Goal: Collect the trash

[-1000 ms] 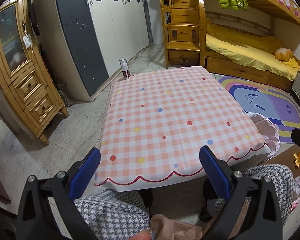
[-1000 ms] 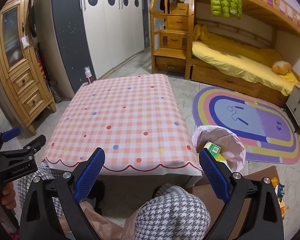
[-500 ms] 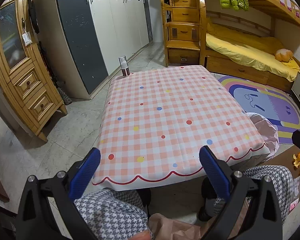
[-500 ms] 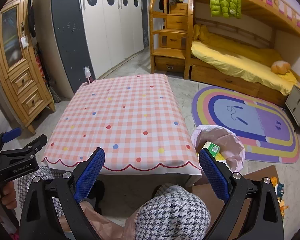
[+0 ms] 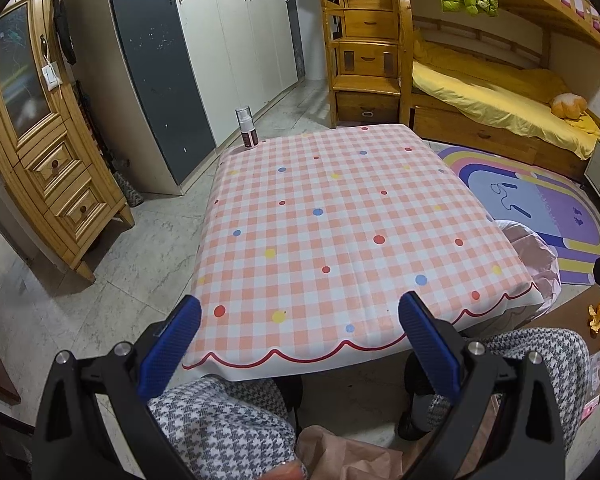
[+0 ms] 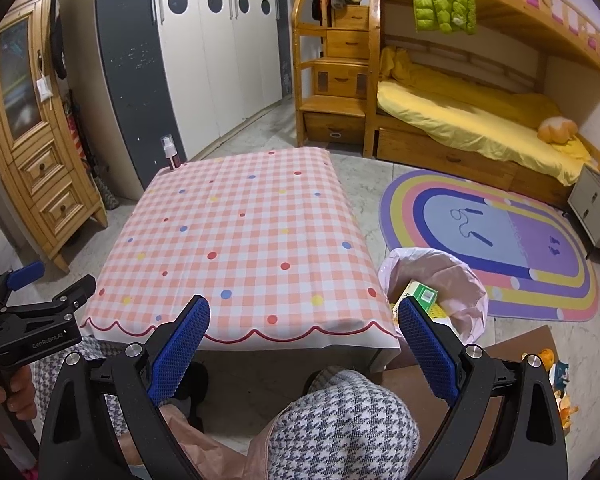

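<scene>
Left wrist view: the left gripper (image 5: pixel 298 322), blue-padded jaws spread wide and holding nothing, hangs at lower centre above the near edge of a low table in pink-and-white checked cloth with coloured dots (image 5: pixel 332 220). A small spray bottle (image 5: pixel 247 127) stands at the table's far left corner.

Right wrist view: the right gripper (image 6: pixel 304 322), jaws likewise wide apart and empty, frames the same table edge. At right of centre, a pink-lined trash bin (image 6: pixel 440 280) beside the table holds a green-and-white carton (image 6: pixel 422 293).

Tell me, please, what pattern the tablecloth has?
Pink-and-white gingham tablecloth with coloured dots and a red scalloped border; clearest in the left wrist view.
</scene>
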The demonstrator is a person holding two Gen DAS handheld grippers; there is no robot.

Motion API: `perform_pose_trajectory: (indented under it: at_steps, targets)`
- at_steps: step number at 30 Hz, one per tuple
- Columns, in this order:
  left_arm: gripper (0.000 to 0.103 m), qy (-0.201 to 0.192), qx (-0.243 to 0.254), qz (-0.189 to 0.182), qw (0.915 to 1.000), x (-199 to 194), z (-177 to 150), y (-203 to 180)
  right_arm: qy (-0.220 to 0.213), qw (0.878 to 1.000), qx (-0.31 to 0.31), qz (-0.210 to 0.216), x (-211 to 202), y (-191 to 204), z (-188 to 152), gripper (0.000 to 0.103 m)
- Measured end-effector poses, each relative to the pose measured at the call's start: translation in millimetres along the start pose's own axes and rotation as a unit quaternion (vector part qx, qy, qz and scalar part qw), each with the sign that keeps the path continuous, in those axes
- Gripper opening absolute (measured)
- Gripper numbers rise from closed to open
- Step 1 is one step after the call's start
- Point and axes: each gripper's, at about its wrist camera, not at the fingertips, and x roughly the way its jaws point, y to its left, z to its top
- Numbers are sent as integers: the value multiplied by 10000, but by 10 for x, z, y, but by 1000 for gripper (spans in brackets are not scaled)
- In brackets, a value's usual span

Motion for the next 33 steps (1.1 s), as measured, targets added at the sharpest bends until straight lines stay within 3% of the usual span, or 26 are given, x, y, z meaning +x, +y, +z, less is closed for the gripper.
perform_pose_trajectory:
  at_steps: [33]
  targets:
    - [96, -19, -5, 42, 10000, -20, 51, -2, -24, 10000, 2, 8, 24, -12, 54, 94]
